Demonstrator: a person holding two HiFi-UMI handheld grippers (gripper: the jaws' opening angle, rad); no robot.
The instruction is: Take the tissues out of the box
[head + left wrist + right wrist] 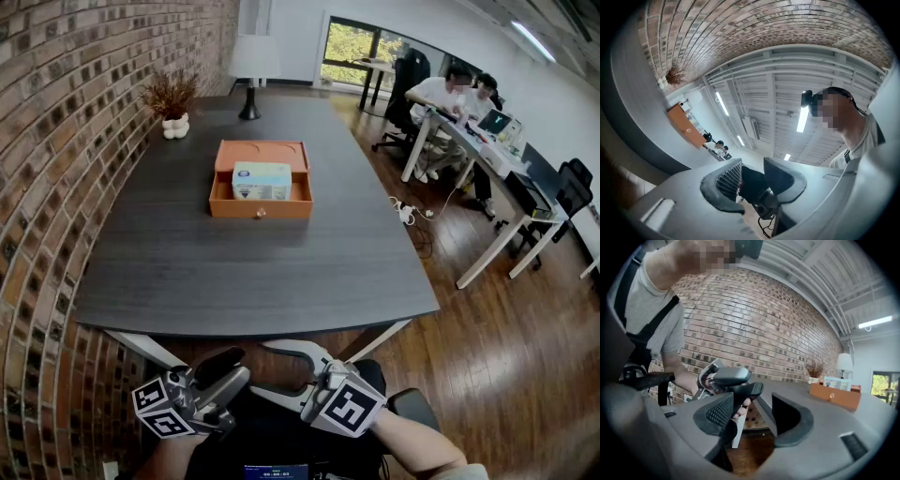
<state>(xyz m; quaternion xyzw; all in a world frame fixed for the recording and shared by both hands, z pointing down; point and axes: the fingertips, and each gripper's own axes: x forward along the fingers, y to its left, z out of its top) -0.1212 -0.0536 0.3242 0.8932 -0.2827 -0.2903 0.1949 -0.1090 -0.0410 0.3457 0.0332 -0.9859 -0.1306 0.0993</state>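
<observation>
Beginning step 1: left tongs (752, 176) clenched empty, right tongs (752, 411) released, both short of the desk (187, 262); next, presumably, reach the tissue box (262, 180).

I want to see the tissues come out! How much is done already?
Nothing done yet: the tissue pack lies in the orange box on the table. In hand: nothing; the left gripper and right gripper are empty, short of the table. Still to do: reach, grab, lift out.
</observation>
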